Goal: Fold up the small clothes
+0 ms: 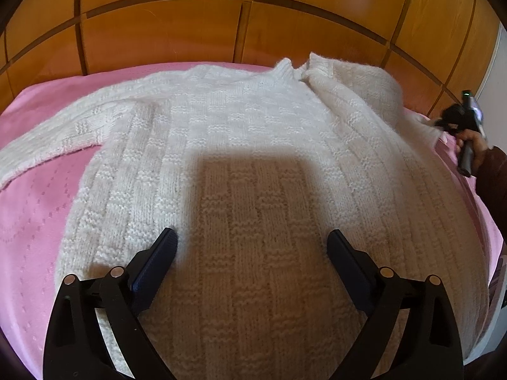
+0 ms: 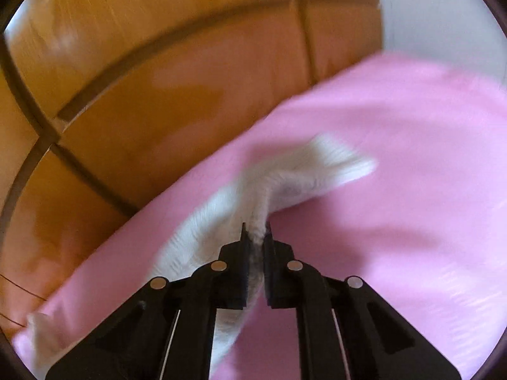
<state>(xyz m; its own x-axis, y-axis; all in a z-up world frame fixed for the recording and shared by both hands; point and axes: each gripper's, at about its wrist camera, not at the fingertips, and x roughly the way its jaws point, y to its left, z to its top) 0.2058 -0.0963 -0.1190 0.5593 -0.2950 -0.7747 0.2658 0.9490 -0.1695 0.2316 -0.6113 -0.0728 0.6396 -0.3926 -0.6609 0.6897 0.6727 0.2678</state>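
Pinching the sleeve (image 2: 304,171) between our right claw's (image 2: 256,237) closed fingers, we hold it above the pink sheet (image 2: 396,158). Our left claw (image 1: 252,243) hangs spread wide over the sweater (image 1: 240,145) body just ahead.

A pink bedspread (image 1: 38,209) covers the bed, backed by glossy orange-brown wooden panelling (image 1: 164,31) crossed with darker strips. A pale wall (image 2: 443,12) shows at the right.

Left view bright and sharp, a squarish shadow on the sweater (image 1: 253,174); right view motion-blurred; fisheye-bent edges in both.
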